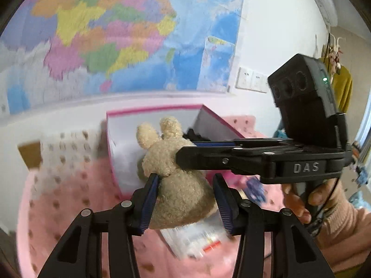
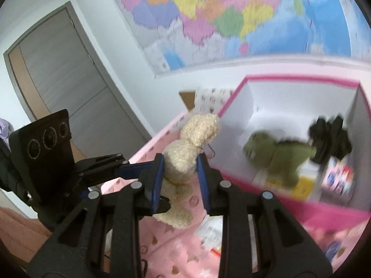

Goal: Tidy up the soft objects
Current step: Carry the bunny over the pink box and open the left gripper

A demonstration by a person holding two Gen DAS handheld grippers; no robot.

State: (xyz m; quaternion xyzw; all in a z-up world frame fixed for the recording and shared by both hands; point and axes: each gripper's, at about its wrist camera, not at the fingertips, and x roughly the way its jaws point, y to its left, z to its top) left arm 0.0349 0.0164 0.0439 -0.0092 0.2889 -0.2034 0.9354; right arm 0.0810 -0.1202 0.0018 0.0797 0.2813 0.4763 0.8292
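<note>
A beige plush bunny (image 1: pixel 176 173) hangs in the air above the pink bed, held by both grippers. My left gripper (image 1: pixel 185 199) is shut on its body. My right gripper (image 2: pixel 179 173) is shut on its head and neck and crosses the left wrist view from the right (image 1: pixel 231 157). The bunny also shows in the right wrist view (image 2: pixel 185 157). Behind it stands an open pink-rimmed white box (image 2: pixel 289 78). Inside lie a green plush toy (image 2: pixel 273 155) and a black soft item (image 2: pixel 329 139).
A pink dotted blanket (image 1: pixel 69 208) covers the bed. White printed packets (image 1: pixel 197 238) lie under the bunny. Small boxes (image 2: pixel 336 180) sit in the box's corner. A map (image 1: pixel 116 34) hangs on the wall, a grey door (image 2: pixel 69 81) to the left.
</note>
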